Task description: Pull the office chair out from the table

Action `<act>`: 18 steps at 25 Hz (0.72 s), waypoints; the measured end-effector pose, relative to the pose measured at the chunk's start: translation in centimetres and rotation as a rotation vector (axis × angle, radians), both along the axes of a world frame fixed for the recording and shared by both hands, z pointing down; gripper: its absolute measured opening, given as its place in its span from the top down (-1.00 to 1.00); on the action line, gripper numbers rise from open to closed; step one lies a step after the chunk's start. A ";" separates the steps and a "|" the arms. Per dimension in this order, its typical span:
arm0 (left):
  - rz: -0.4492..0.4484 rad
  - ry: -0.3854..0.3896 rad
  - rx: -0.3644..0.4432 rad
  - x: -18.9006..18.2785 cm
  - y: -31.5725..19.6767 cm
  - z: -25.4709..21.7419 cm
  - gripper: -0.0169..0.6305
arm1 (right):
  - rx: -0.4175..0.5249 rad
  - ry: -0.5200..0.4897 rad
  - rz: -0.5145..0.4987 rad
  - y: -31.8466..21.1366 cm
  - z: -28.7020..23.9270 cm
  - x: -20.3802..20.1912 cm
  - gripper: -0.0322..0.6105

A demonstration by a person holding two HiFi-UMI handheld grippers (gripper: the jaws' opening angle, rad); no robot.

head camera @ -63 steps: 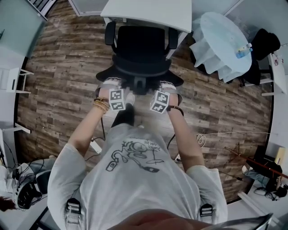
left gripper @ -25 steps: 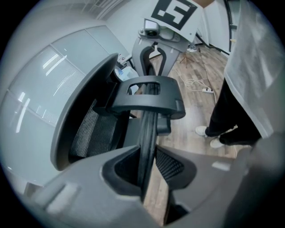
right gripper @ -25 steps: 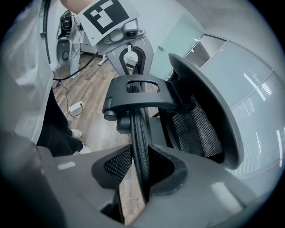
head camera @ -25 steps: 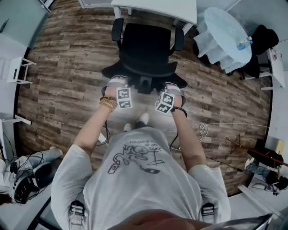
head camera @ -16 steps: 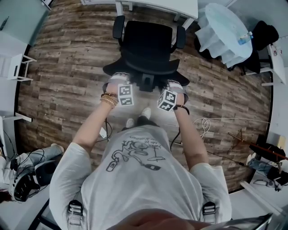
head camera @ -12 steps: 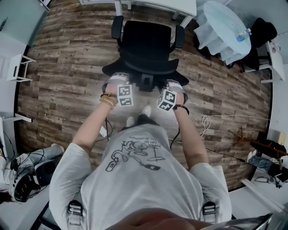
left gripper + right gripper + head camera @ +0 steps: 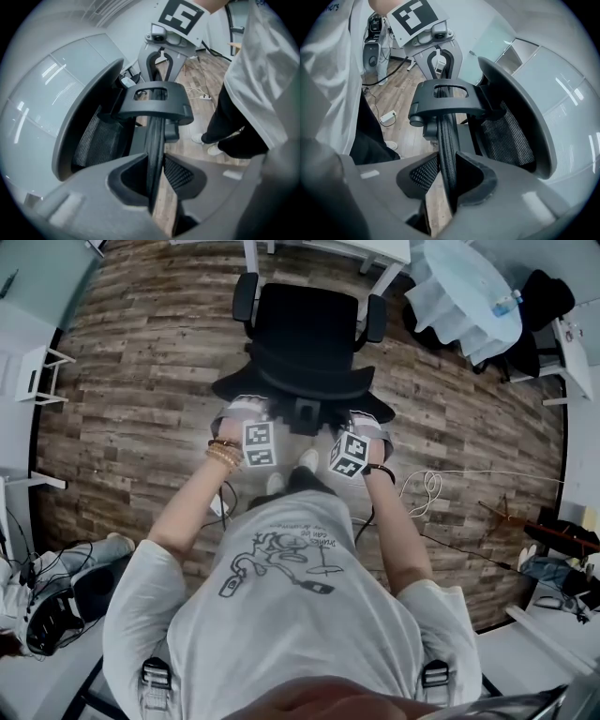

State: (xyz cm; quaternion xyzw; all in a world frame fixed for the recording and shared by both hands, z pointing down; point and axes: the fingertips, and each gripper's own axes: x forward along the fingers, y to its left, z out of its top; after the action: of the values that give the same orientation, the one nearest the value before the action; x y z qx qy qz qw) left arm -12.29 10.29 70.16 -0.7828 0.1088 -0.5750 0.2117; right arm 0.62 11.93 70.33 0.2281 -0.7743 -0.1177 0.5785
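Note:
The black office chair point(image 7: 305, 329) stands on the wood floor, clear of the white table point(image 7: 380, 249) at the top edge of the head view. Both grippers hold the top rim of its mesh backrest point(image 7: 300, 388). My left gripper point(image 7: 246, 409) is shut on the rim's left part, and in the left gripper view point(image 7: 154, 171) the thin black rim point(image 7: 152, 140) is pinched between the jaws. My right gripper point(image 7: 366, 418) is shut on the rim's right part, where the right gripper view point(image 7: 449, 176) shows the rim point(image 7: 446, 140) clamped. Between them sits the chair's black headrest bracket point(image 7: 154, 101).
A round table with a pale cloth point(image 7: 459, 296) and a bottle point(image 7: 506, 304) stands at the upper right. Loose cables point(image 7: 424, 486) lie on the floor to the right. White shelf legs point(image 7: 37, 371) and dark gear point(image 7: 47, 624) line the left side. The person's shoes point(image 7: 305, 461) are just behind the chair.
The chair has rolled back from the table together with both grippers and the person. The table has slid towards the top edge of the head view. Both grips are unchanged.

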 end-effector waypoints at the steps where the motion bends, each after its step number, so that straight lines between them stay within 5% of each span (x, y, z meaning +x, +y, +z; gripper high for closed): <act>1: 0.004 0.004 -0.001 -0.1 0.7 -0.1 0.64 | -0.001 -0.001 0.002 0.7 -0.1 -0.1 0.54; 18: 0.015 0.013 -0.030 -1.1 9.8 -0.2 0.64 | -0.024 -0.011 -0.010 9.7 -0.2 -1.2 0.54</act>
State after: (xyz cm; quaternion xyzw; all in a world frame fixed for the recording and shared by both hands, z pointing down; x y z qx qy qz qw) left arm -13.43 20.12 69.96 -0.7904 0.0956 -0.5699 0.2033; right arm -0.60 21.65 70.11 0.2182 -0.7798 -0.1101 0.5763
